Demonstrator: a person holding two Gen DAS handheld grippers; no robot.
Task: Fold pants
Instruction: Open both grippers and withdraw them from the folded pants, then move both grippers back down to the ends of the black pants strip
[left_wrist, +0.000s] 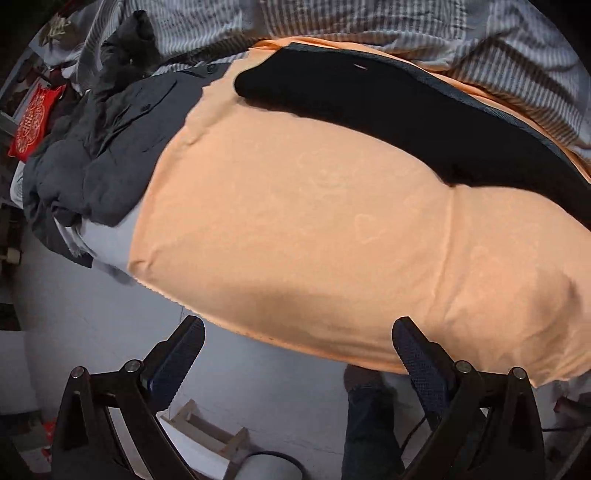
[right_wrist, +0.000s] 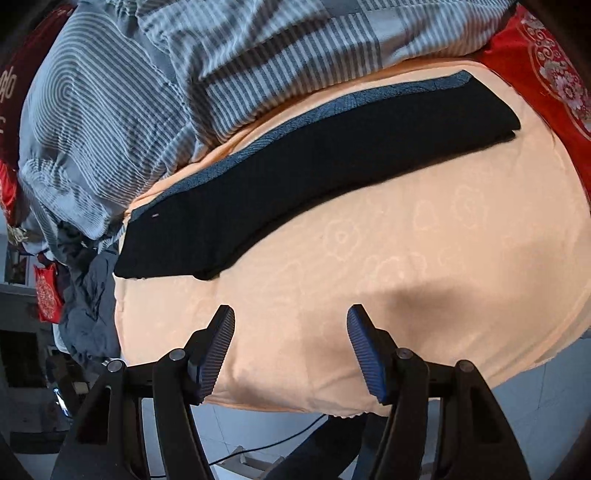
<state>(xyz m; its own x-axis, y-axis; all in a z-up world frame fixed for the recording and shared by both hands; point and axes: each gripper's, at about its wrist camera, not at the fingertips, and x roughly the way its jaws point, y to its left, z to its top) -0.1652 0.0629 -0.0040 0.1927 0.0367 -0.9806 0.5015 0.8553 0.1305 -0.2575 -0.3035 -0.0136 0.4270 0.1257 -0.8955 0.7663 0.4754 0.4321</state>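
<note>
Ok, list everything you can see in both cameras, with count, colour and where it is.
pants: one, black, folded lengthwise into a long strip, lying on the sheet toward its far side
sheet: one, peach with a faint pattern, covering the bed surface
duvet: one, blue-grey and white striped, bunched along the far edge behind the pants
grey clothes: a heap, dark grey, at the left end of the sheet
red cushion: one, red with a pale pattern, at the far right
red bag: one, red, at the far left beyond the clothes
floor: pale, below the near edge
left gripper: one, black, open, empty, near edge
right gripper: one, black, open, empty, over the sheet
</note>
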